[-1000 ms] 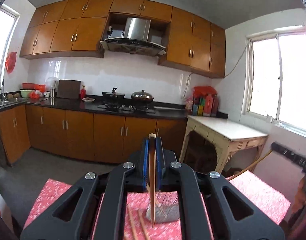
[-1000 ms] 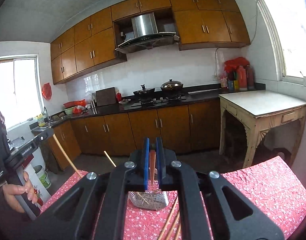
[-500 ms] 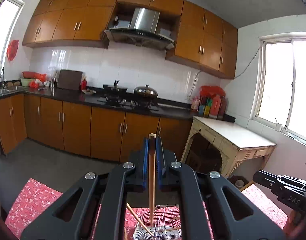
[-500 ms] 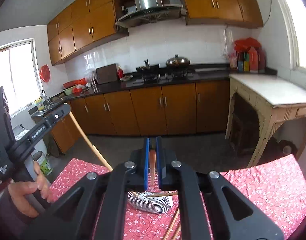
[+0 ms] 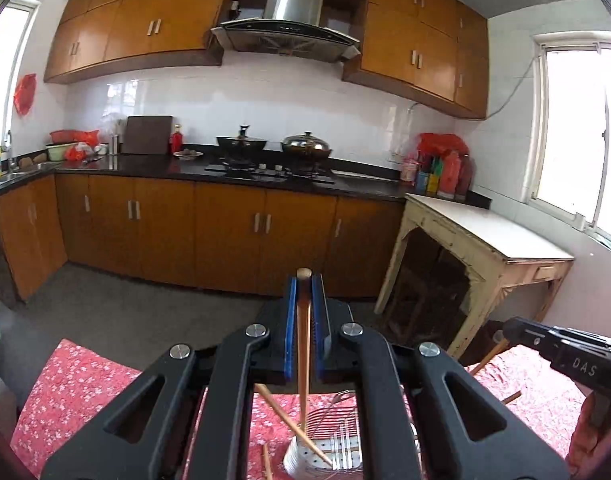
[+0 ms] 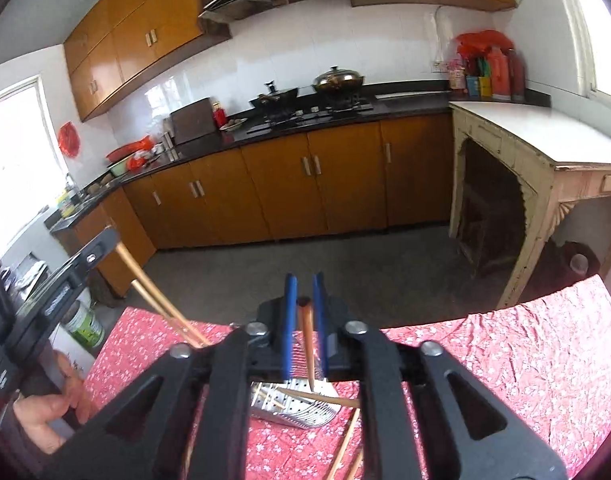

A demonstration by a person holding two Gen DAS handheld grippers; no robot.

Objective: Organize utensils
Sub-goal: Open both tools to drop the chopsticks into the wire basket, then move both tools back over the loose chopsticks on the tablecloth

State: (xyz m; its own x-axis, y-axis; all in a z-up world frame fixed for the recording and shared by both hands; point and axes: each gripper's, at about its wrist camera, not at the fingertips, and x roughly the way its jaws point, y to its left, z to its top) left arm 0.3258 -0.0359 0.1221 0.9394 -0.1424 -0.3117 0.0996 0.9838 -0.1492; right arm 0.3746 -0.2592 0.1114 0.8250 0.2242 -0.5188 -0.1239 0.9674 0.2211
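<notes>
My left gripper (image 5: pixel 304 280) is shut on a wooden chopstick (image 5: pixel 303 352) that hangs down into a metal utensil holder (image 5: pixel 325 454) lying on the red floral tablecloth (image 5: pixel 73 384). My right gripper (image 6: pixel 304 286) is shut on another chopstick (image 6: pixel 307 348) whose tip points down at the same holder (image 6: pixel 293 406). Other chopsticks (image 5: pixel 293 420) lean in the holder, and loose ones (image 6: pixel 345 444) lie on the cloth. The left gripper with its chopstick (image 6: pixel 161 300) shows at the left of the right wrist view. The right gripper's body (image 5: pixel 565 352) shows at the right of the left wrist view.
The table stands in a kitchen. Wooden cabinets (image 5: pixel 225 228) and a black counter with pots (image 5: pixel 273 148) run along the far wall. A worn cream side table (image 5: pixel 485 236) stands at the right. A person's hand (image 6: pixel 45 420) holds the left gripper.
Both grippers have tilted down and moved over the holder. The chopstick tips now reach into or just above it. Both grips stay closed.
</notes>
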